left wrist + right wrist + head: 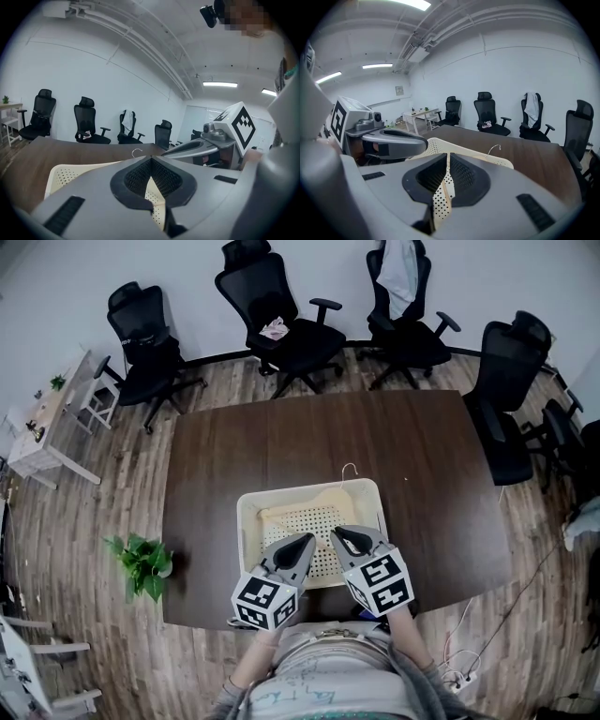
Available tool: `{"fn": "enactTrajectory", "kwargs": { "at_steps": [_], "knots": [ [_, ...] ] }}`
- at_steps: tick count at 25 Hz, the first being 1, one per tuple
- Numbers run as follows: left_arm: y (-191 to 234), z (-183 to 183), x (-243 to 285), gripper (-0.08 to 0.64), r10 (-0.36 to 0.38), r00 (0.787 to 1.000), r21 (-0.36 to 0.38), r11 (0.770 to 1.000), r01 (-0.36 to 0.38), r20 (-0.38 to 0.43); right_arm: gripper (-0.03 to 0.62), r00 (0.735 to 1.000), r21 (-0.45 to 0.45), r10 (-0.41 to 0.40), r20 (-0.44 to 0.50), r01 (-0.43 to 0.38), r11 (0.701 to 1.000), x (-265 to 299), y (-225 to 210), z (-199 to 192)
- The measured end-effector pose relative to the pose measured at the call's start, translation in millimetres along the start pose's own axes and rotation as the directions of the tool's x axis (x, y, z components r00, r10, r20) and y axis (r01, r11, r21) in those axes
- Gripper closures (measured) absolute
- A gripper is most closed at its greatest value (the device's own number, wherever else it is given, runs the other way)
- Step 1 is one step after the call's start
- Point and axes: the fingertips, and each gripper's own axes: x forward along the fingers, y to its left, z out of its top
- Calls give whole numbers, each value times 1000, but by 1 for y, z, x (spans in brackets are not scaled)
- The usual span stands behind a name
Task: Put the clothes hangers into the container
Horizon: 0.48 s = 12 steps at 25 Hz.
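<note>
A cream perforated container [246,512] stands on the dark brown table [422,474], near its front edge. A wooden clothes hanger [319,495] lies inside along the far wall, its metal hook [349,468] poking over the rim. My left gripper [305,542] and right gripper [339,535] hover side by side over the container's near half, both shut with nothing in them. In the left gripper view the tips [151,159] meet above the container [65,173], and the hook [136,151] shows beyond. The right gripper view shows the closed tips [448,154], the container [436,144] and the hook [494,149].
Black office chairs [281,310] ring the far and right sides of the table. A potted plant [142,563] stands on the floor at the left, with a white desk [47,423] further left. Cables [459,667] lie on the floor at the lower right.
</note>
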Motion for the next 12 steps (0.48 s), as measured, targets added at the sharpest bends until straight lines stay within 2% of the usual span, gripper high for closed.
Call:
{"fn": "enactTrajectory", "kwargs": {
  "at_steps": [12],
  "knots": [
    [-8,53,-8,549,8,991,37,999,-13,130,561,992,-46,-32,125,38,998,-18,5,46]
  ]
}}
